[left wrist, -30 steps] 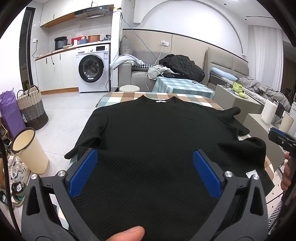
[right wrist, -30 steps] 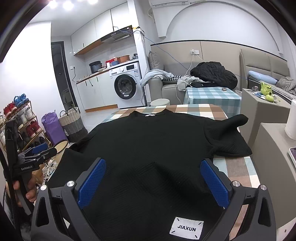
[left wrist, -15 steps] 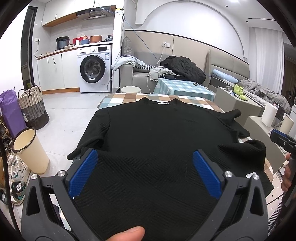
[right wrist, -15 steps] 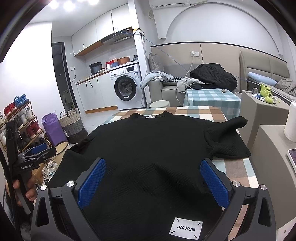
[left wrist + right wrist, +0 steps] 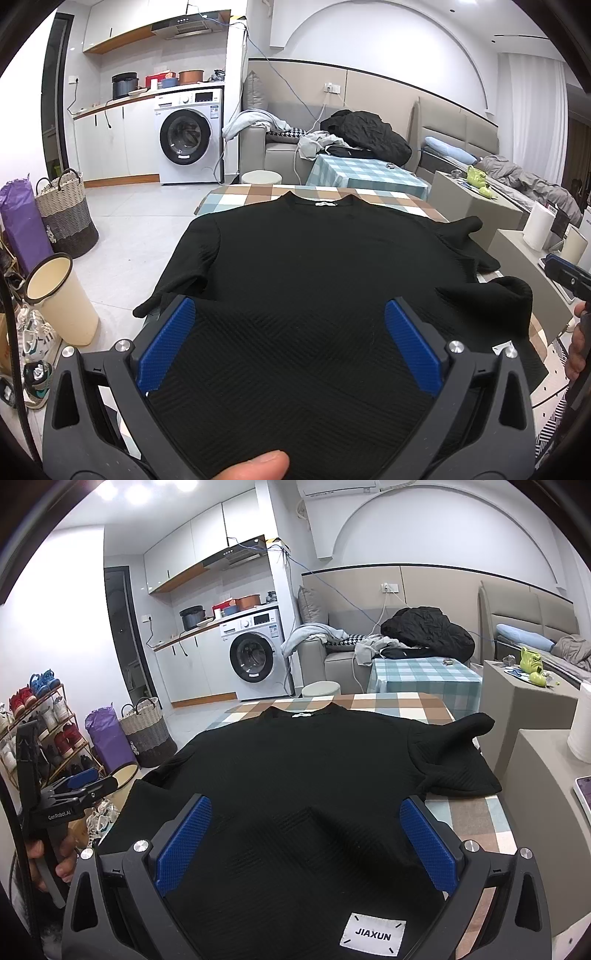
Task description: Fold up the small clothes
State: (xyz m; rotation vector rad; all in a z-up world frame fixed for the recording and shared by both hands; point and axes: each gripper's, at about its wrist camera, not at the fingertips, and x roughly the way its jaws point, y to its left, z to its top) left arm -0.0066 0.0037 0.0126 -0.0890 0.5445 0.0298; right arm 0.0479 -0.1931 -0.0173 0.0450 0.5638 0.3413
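A black sweater [image 5: 295, 775] lies flat on my checked table [image 5: 399, 705], a white hem tag [image 5: 373, 936] reading "JIAXUN". My right gripper [image 5: 304, 843] and left gripper [image 5: 290, 343] hover over it, jaws spread wide, holding nothing. Beyond stand a washing machine [image 5: 190, 136] and a laundry basket [image 5: 64, 214].

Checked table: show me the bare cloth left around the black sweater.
Bare patches on the checked tablecloth: a strip beyond the collar of the black textured knit sweater, and the right edge below the folded right sleeve. The left side is covered, the left sleeve draping over the edge. The near edge is crowded by both open grippers.
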